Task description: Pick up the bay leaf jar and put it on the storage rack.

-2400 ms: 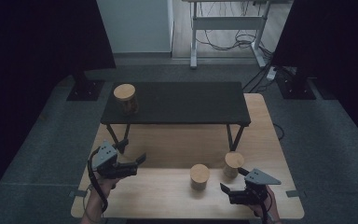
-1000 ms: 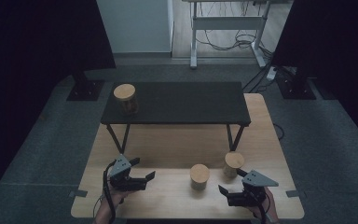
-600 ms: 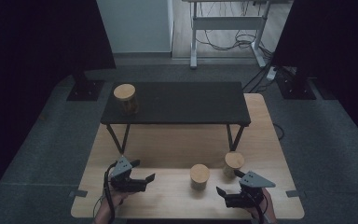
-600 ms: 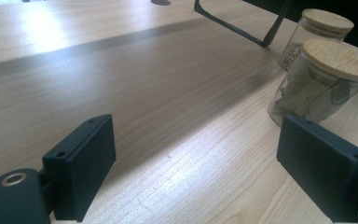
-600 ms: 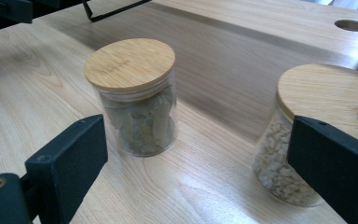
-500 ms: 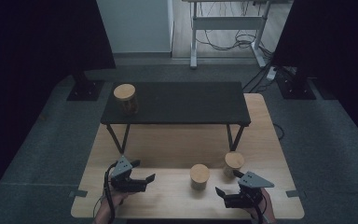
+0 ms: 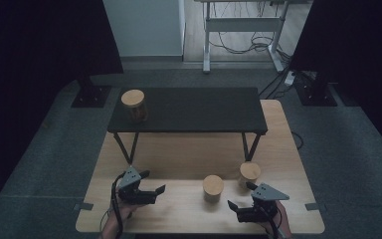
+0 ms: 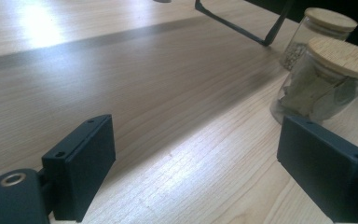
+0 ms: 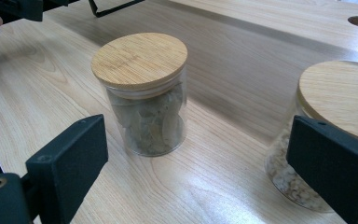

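Leaf jar (image 7: 213, 187) stands upright on your wooden table (image 7: 189, 154) in the high view, its axis vertical, between your left gripper (image 7: 151, 191) and right gripper (image 7: 238, 208). Your left gripper view shows wide, empty jaws. Your right gripper view shows the jar's bamboo lid (image 9: 140, 59) facing up beyond jaws spread wide, gripping nothing.

No text, label, brand, number or sign can be read on anything in these pictures.
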### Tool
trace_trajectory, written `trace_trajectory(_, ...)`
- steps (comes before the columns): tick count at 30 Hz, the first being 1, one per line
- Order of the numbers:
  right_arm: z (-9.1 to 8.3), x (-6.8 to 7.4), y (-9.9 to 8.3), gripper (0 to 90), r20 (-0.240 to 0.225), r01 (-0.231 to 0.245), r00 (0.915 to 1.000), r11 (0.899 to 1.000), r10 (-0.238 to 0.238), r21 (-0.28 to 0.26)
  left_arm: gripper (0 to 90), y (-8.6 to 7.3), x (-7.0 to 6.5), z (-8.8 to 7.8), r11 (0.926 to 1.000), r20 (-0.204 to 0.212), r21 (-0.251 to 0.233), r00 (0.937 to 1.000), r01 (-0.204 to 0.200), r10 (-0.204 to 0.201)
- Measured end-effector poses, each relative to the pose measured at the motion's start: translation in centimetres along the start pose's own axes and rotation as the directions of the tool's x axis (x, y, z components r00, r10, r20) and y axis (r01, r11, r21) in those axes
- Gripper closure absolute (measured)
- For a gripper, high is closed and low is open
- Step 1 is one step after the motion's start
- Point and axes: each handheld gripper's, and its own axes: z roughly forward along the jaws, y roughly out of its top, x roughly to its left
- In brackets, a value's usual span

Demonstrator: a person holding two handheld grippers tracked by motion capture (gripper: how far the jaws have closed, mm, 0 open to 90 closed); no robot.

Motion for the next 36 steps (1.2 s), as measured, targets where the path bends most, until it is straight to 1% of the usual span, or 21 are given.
trace_trajectory(6,0.2,0.4,0.0,4.9,-0.005,0.01,0.9999,1.0,-0.01,0.001,11.1,-0.1,0.0,0.3,0.9999,0.002,0.013,0.9999,-0.012,0.012)
trace_trajectory(9,0.4,0.5,0.0,4.9,-0.01,0.016,0.9998,1.0,-0.016,0.009,11.1,-0.1,-0.1,0.3,0.9999,0.002,0.014,1.0,-0.01,0.01)
trace_trajectory(15,0.8,0.8,0.0,5.4,-0.017,0.013,0.9998,1.0,-0.013,0.011,11.1,-0.2,-0.2,0.5,0.9997,0.005,0.021,0.9999,-0.011,0.011)
trace_trajectory(22,1.9,1.2,-0.1,6.8,-0.033,0.013,0.9994,0.999,-0.012,0.029,11.1,-0.3,-0.3,0.7,0.9994,0.01,0.031,0.9998,-0.016,0.015)
trace_trajectory(26,2.7,1.7,0.0,7.3,-0.041,0.022,0.999,0.999,-0.021,0.041,11.2,-0.3,-0.3,0.8,0.9991,0.013,0.037,0.9998,-0.018,0.018)
trace_trajectory(28,3.0,1.8,0.0,7.8,-0.045,0.016,0.9989,0.999,-0.014,0.045,11.2,-0.3,-0.3,0.8,0.9992,0.016,0.036,0.9997,-0.018,0.018)
trace_trajectory(31,3.3,1.9,0.2,8.3,-0.039,0.011,0.9992,0.999,-0.01,0.046,11.2,-0.3,-0.4,0.8,0.9992,0.019,0.036,0.9996,-0.02,0.02)
trace_trajectory(36,3.9,2.0,0.2,9.7,-0.043,0.014,0.999,0.999,-0.012,0.047,11.1,-0.3,-0.4,0.8,0.9991,0.015,0.037,0.9997,-0.018,0.018)
